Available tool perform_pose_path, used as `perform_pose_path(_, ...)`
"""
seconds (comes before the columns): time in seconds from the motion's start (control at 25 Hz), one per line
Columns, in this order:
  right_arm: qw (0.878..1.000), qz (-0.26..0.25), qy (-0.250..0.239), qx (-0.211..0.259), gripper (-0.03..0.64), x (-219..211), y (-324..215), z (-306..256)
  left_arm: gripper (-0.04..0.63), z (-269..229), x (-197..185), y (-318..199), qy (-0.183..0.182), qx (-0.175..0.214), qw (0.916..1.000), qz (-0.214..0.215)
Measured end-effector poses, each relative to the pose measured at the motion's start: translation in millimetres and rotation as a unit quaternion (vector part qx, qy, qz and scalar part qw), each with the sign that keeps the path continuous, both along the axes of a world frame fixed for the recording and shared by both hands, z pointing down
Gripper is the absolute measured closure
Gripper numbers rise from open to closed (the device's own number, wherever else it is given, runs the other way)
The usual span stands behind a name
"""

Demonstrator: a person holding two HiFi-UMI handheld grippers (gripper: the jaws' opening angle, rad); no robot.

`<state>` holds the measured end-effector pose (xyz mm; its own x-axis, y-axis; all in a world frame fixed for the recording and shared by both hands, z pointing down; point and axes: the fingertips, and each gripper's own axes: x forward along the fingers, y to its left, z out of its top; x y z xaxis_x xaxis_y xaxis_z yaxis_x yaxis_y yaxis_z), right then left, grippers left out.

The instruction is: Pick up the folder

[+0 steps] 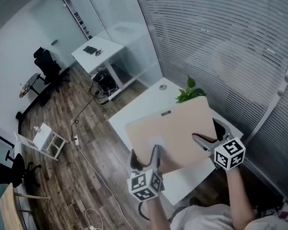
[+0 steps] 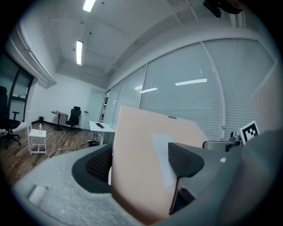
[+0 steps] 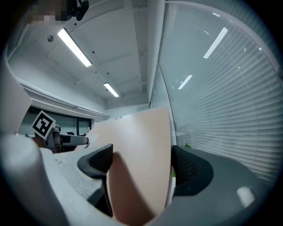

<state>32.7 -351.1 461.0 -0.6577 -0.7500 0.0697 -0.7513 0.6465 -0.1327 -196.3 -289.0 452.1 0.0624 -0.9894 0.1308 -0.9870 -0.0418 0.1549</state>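
- where's the folder (image 1: 171, 132)?
- held up over the white table (image 1: 133, 116), tilted, its near edge toward the person.
- and the left gripper (image 1: 151, 156)?
- clamped on the near left corner, one jaw on each face, the upper jaw beside a pale label (image 1: 155, 141).
- the right gripper (image 1: 205, 141)?
- same on the near right edge, jaws closed against the folder between them. a green plant (image 1: 188, 93) peeks past the far edge.
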Motion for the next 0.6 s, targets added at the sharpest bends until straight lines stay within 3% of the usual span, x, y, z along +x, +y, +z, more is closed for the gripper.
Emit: perform_pose_path(0.6,1.0,-0.012,0.003,-0.005,0.195,-7.8,8.3,5.0,0.193,8.9,-7.5,13.0,0.011,0.004,0.9999,-0.008)
